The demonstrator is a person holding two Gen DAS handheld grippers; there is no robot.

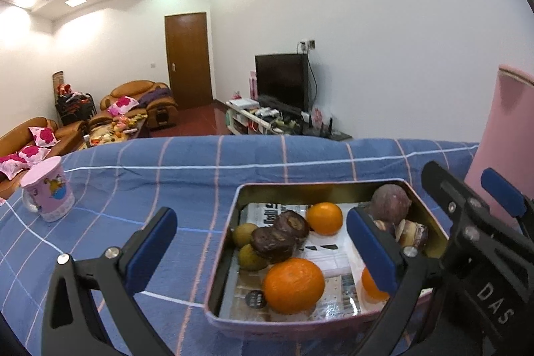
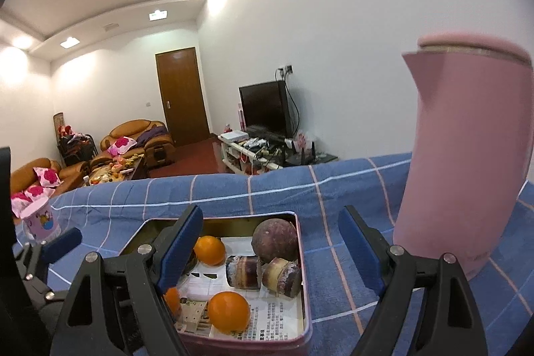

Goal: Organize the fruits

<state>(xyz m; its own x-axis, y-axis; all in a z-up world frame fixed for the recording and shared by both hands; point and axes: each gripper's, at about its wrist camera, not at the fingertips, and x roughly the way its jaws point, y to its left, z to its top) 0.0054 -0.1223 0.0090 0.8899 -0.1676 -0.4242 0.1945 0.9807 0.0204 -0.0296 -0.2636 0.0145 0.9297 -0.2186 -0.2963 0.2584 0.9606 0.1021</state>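
Your left wrist view: pink jug (image 1: 507,135) cut off at right edge; one orange (image 1: 368,284) half hidden behind your left gripper's finger (image 1: 372,251); tin's paper lining print (image 1: 337,262) unreadable.

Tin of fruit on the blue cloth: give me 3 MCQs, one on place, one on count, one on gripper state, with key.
1. Where does the tall pink jug stand relative to the tin?
A. to its right, on the cloth
B. inside it
C. to its left, by the mug

2. How many oranges lie in the tin?
A. one
B. three
C. six

3. How are the two grippers?
A. both open and empty
B. left shut on an orange
C. right shut on the jug

Key: 1 A, the jug rises right of the tin's wall; 2 B, the left wrist view shows three; 3 A, left gripper and right gripper are spread apart with nothing held.
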